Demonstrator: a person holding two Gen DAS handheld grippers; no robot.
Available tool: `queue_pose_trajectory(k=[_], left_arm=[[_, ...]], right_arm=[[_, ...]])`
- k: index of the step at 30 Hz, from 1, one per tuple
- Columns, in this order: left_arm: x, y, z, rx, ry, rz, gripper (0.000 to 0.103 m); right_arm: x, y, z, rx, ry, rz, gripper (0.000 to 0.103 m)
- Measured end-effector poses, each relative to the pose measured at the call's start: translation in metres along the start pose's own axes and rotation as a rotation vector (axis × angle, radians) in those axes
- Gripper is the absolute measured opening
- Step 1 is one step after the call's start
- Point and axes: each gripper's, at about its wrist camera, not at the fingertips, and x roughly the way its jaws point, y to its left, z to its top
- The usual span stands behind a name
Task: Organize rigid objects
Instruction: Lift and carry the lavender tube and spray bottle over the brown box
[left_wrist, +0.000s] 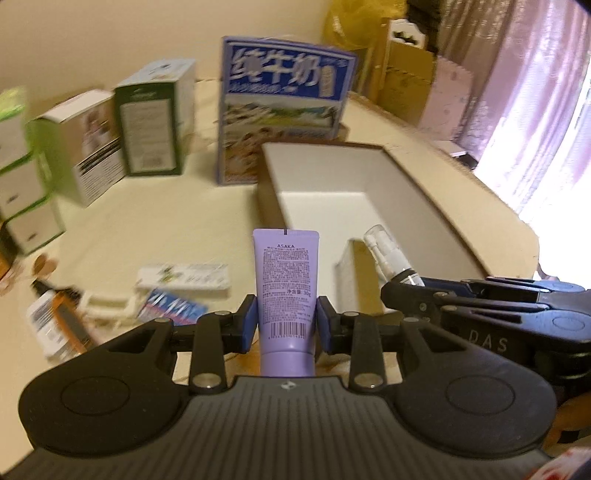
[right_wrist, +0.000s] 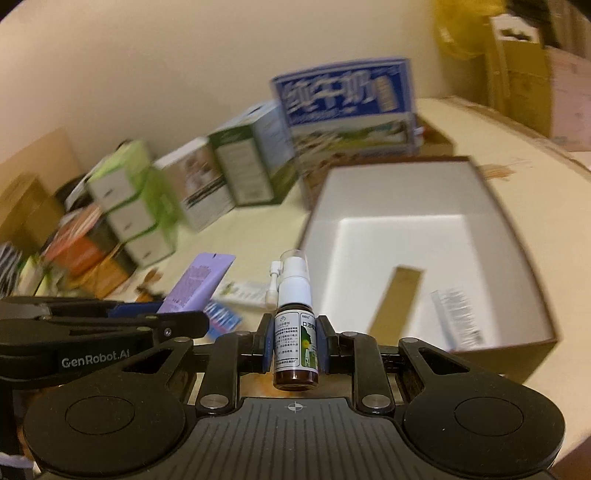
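Observation:
My left gripper is shut on a purple tube that stands upright between its blue pads, lifted above the table. My right gripper is shut on a small brown spray bottle with a white nozzle and clear cap. In the left wrist view the right gripper with the spray bottle is just to the right. In the right wrist view the left gripper and its purple tube are to the left. An open white-lined box lies ahead on the cream table, holding a gold stick and a white tube.
A blue milk carton box stands behind the open box. Green and white cartons line the back left. Small packets and a bottle lie on the table at the left. Cardboard boxes and a curtain are at the right.

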Motion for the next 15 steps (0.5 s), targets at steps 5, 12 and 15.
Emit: queue_pose_trajectory(k=[5, 12, 15], left_arm=[[0.020, -0.025, 0.022, 0.025, 0.002, -0.038, 0.028], [0.057, -0.049, 0.036, 0.049, 0.040, -0.038, 0.028], [0.075, -0.056, 0.038, 0.057, 0.065, -0.030, 0.028]], right_arm=[[-0.005, -0.036, 0.017, 0.064, -0.031, -0.071, 0.020], [0.006, -0.075, 0.020, 0.118, 0.000, -0.148, 0.020], [0.016, -0.087, 0.018, 0.129, 0.029, -0.169, 0.020]])
